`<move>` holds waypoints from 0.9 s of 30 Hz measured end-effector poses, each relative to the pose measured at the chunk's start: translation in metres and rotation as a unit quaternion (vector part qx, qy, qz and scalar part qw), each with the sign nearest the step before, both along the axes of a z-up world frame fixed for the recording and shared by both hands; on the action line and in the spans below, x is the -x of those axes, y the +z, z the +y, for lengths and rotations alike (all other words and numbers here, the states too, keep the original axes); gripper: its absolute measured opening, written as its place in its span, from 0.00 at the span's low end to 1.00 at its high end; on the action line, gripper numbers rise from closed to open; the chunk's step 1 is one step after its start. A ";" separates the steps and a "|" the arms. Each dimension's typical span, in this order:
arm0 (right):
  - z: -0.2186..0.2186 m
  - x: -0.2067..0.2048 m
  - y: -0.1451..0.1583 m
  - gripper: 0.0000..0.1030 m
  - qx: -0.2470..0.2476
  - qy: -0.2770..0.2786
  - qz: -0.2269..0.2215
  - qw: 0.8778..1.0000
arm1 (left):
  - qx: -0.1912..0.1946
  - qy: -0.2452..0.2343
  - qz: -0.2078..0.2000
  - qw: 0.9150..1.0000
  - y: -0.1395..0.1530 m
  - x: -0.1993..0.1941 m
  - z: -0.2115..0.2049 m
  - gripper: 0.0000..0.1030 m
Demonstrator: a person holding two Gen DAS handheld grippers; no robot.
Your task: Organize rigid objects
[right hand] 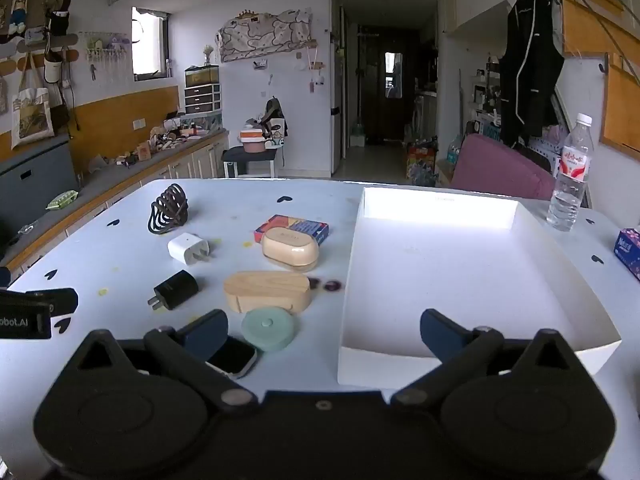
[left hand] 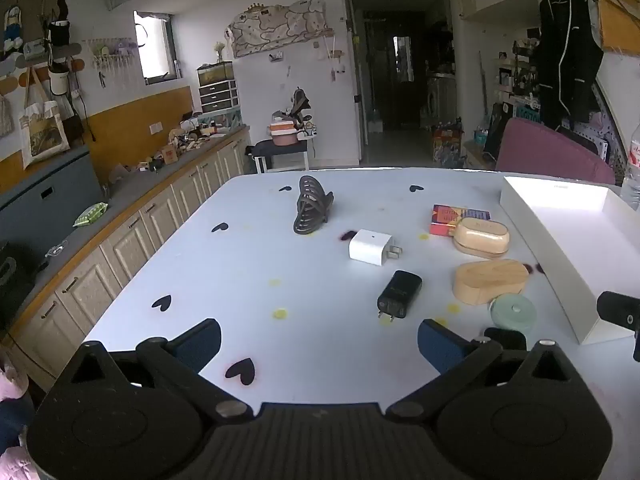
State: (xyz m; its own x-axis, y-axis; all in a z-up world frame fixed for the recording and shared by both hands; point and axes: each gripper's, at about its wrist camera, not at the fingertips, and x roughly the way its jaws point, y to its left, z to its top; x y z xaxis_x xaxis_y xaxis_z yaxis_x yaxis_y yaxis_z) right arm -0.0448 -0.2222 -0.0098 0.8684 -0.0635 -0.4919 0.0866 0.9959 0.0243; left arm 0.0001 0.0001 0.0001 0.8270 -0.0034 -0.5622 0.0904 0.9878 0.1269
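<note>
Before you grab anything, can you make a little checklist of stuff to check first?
1. Left gripper open, nothing between its fingers: ok.
2. Right gripper open, nothing held: ok.
3. Big white rectangular tray empty and ready for things: ok.
4. Round mint-green puck lies free on the table, beside the light wooden oval block: ok.
5. Black wall charger and white wall charger lie apart, easy to pick singly: ok.
6. Beige oval case leans on the colourful small box; whether lifting it shifts the box: cannot tell.
</note>
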 end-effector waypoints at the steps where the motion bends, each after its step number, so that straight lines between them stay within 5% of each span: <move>1: 0.000 0.000 0.000 1.00 0.000 0.001 0.003 1.000 | 0.000 0.000 0.000 1.000 0.000 0.000 0.000 1.00; 27: 0.000 -0.005 -0.004 1.00 0.000 0.002 0.017 1.000 | 0.000 0.000 0.003 1.000 -0.009 -0.003 -0.012 1.00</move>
